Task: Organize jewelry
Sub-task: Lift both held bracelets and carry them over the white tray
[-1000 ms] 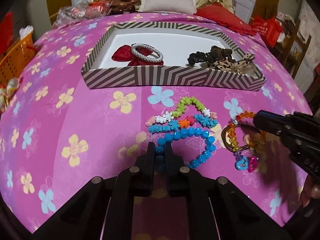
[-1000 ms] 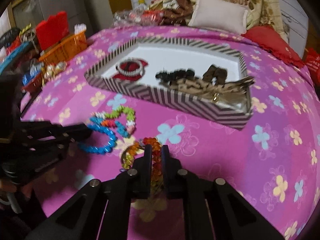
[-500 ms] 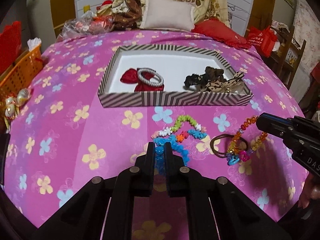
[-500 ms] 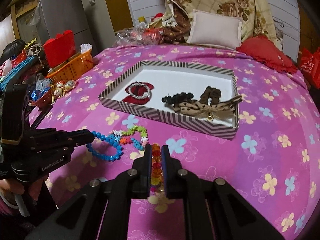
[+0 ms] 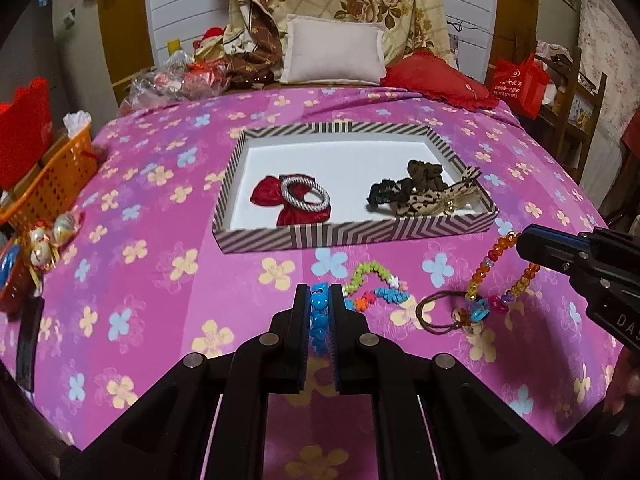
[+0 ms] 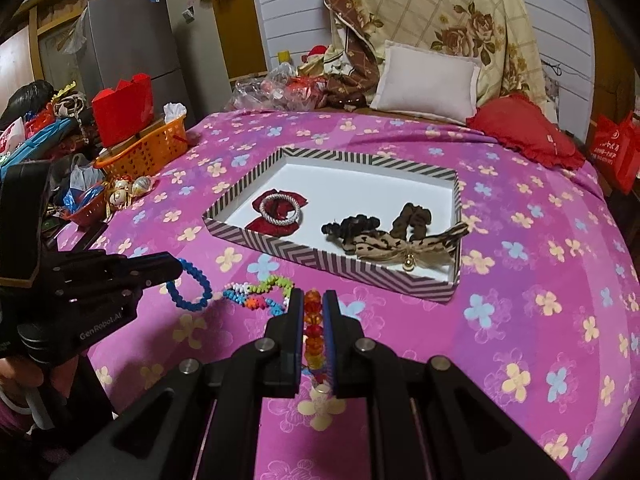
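My left gripper is shut on a blue bead bracelet, lifted above the bed; the bracelet also shows hanging in the right wrist view. My right gripper is shut on an orange bead bracelet, which hangs with coloured charms in the left wrist view. A multicoloured bead bracelet and a brown hair tie lie on the pink cover. The striped tray holds a red bow with a silver bangle and dark scrunchies with a leopard bow.
An orange basket and trinkets sit at the bed's left edge. A white pillow, a red cushion and bags lie beyond the tray. A red bag stands at the right.
Both grippers have lifted and pulled back from the bed, each raising its bracelet off the cover. The multicoloured bracelet and hair tie stayed on the cover.
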`<state>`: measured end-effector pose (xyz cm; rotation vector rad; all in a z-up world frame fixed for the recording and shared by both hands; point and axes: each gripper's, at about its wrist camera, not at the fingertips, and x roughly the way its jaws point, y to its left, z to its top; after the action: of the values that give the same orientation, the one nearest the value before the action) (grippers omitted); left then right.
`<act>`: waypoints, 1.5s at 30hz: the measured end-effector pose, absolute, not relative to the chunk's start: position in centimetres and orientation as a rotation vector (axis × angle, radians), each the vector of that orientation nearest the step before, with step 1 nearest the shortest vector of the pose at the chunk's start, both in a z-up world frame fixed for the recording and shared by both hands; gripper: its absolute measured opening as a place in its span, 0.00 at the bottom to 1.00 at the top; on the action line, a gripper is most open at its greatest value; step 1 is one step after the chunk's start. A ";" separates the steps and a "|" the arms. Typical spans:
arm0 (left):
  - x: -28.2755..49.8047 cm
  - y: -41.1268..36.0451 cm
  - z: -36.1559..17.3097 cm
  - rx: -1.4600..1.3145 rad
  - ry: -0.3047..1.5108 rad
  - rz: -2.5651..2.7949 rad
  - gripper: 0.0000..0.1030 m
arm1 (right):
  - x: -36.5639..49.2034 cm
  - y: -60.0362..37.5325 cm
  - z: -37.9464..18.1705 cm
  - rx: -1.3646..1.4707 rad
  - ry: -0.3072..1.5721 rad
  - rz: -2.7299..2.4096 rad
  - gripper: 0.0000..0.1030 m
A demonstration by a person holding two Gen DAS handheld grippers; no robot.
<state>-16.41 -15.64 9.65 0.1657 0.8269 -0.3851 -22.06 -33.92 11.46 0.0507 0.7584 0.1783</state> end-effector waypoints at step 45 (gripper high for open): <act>-7.0 -17.1 13.8 0.158 0.769 -0.331 0.00 | -13.9 -35.4 14.0 0.022 0.751 0.144 0.09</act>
<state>-6.97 -17.06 13.80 0.1581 0.7689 -0.3305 -13.87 -35.39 14.03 0.0225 0.7509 0.1440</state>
